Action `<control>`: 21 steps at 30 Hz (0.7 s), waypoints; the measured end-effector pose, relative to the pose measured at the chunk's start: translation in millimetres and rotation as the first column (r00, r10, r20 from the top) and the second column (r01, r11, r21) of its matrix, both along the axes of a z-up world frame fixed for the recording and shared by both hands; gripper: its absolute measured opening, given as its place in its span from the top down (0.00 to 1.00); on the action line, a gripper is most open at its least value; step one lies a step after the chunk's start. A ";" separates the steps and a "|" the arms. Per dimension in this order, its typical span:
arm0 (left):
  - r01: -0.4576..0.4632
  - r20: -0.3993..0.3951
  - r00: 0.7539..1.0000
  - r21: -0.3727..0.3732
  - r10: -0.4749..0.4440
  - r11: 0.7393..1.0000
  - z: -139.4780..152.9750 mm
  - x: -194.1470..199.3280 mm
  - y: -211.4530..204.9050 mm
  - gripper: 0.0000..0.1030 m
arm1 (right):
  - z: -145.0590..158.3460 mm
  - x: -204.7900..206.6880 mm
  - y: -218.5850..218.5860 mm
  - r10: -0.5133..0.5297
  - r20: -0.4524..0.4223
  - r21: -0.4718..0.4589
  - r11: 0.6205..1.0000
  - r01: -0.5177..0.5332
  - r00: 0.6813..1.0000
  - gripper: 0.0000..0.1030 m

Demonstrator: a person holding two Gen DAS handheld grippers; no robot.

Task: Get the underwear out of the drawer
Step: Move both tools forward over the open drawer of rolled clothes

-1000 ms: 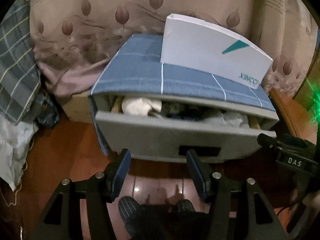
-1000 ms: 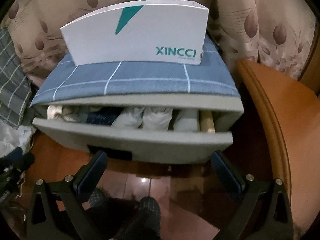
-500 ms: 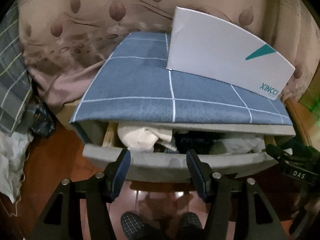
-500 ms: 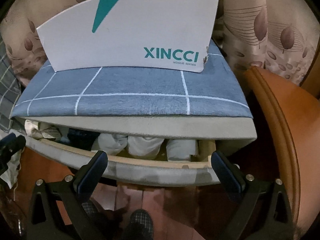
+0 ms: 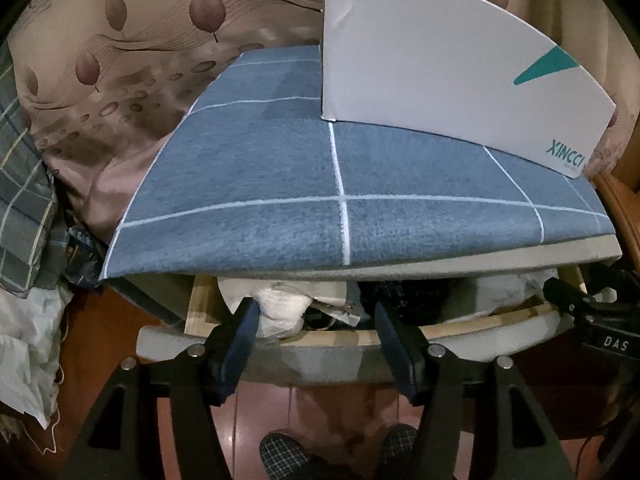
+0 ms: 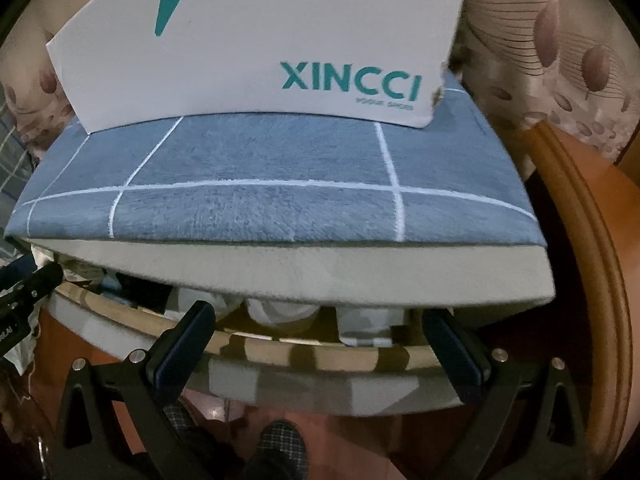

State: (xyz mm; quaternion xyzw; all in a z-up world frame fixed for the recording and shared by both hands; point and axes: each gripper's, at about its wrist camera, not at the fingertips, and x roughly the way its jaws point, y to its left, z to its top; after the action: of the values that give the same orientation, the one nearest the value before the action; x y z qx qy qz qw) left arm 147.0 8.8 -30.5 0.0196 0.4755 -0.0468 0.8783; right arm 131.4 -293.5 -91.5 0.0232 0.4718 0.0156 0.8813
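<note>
Underwear lies rolled in white bundles inside the pulled-out drawer, low in both frames, under the overhanging blue checked cover. Through my left camera I count two pale bundles, one at lower left and one at lower right, with a dark piece between them. My right camera shows three pale rolls side by side and the dark piece to their left. The gap between the cover's grey edge and the drawer's wooden rim is narrow, a low slot across the frame.

My left gripper stands wide, its jaws having just opened further, one fingertip touching or just beside the left white bundle, nothing clamped. My right gripper is spread wide too, tips at the rim, holding nothing.

One white XINCCI box stands on the cover. Only the left view shows plaid bedding at the left edge and the other gripper's black tip at right. Only the right view shows the curved wooden furniture edge at right. Two checked slippers sit at the bottom on the red-brown floor.
</note>
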 end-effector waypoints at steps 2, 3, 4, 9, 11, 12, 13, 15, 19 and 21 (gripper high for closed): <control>-0.003 -0.008 1.000 0.001 0.003 1.000 -1.2 2.0 -0.1 0.39 | -1.5 3.4 0.7 -0.005 -0.017 0.015 1.000 0.005 1.000 0.01; 0.000 -0.010 1.000 0.004 0.000 1.000 -1.2 2.6 -0.3 0.39 | -1.7 4.6 -0.1 -0.009 -0.025 0.024 1.000 0.009 1.000 0.01; 0.002 -0.011 1.000 0.004 -0.002 1.000 -1.4 2.7 0.3 0.39 | -1.7 5.5 -1.8 -0.017 -0.038 0.038 0.999 0.019 0.999 0.01; 0.004 -0.020 1.000 0.002 -0.003 1.000 -0.7 -7.9 -0.3 0.39 | -0.1 0.8 0.5 -0.019 -0.076 0.020 1.000 0.021 0.997 0.01; 0.005 -0.025 1.000 0.003 -0.005 1.000 -1.3 -15.0 0.8 0.39 | -0.3 -3.9 1.4 -0.016 -0.103 0.027 0.999 0.019 0.995 0.01; 0.007 -0.027 1.000 0.004 -0.007 1.000 -2.0 -19.0 1.0 0.39 | -0.5 -6.5 2.2 -0.016 -0.110 0.028 0.999 0.019 0.994 0.01; 0.010 -0.030 1.000 0.003 -0.009 1.000 -2.3 -24.1 1.9 0.39 | -1.2 -11.0 2.4 -0.014 -0.115 0.028 0.999 0.017 0.993 0.01; 0.017 -0.042 0.999 -0.006 -0.017 1.000 -3.2 -33.8 4.2 0.39 | -2.8 -21.6 3.3 -0.008 -0.130 0.024 1.000 0.011 0.991 0.01; 0.043 -0.082 0.996 -0.022 -0.045 0.999 -3.4 -51.9 10.6 0.39 | -5.5 -44.4 5.8 -0.004 -0.173 0.026 1.000 0.008 0.985 0.01; 0.047 -0.107 0.993 -0.037 -0.051 0.998 -4.0 -58.8 14.8 0.39 | -8.2 -54.8 4.6 -0.003 -0.196 0.038 0.999 0.011 0.981 0.01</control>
State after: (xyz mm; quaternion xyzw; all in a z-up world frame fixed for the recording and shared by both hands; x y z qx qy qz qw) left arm 88.2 23.6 -34.4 0.0134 0.5206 -0.0774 0.8502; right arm 76.6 -288.9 -99.6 0.0436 0.5557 0.0193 0.8300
